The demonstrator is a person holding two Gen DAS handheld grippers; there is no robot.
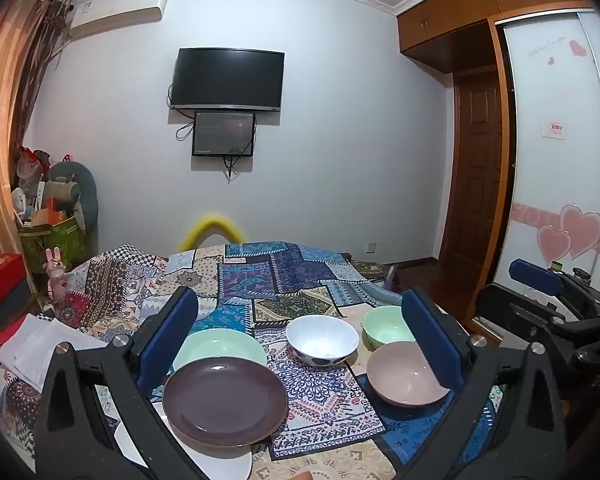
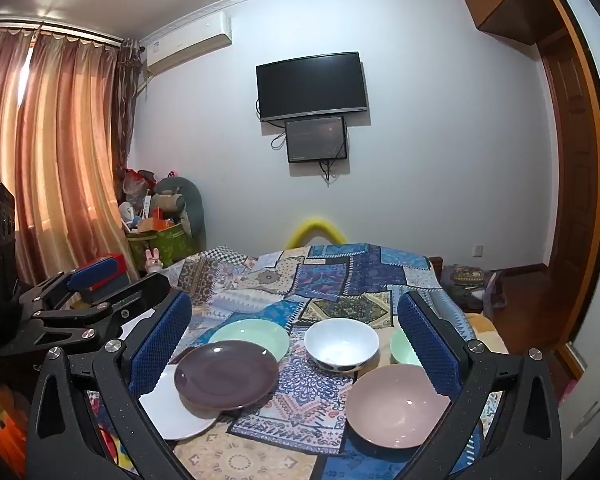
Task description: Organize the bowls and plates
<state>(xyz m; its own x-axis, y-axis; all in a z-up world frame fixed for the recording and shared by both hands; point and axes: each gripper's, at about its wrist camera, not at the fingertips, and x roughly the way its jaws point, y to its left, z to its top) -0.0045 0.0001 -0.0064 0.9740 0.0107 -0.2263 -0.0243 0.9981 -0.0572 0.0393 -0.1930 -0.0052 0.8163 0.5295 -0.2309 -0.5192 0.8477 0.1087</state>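
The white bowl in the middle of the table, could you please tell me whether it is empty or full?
Empty. The white bowl stands upright on the patterned cloth, and both views show only its bare white inside.

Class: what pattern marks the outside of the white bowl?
Black cow-like patches low on the white bowl; clearest in the left wrist view.

Home bedroom, seemingly: wardrobe, curtains, television.

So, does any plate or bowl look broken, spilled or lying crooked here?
Nothing is broken or spilled. Only the purple plate lies unevenly: it overlaps the white plate and the green plate, so the plates are not a neat stack. The bowls stand upright.
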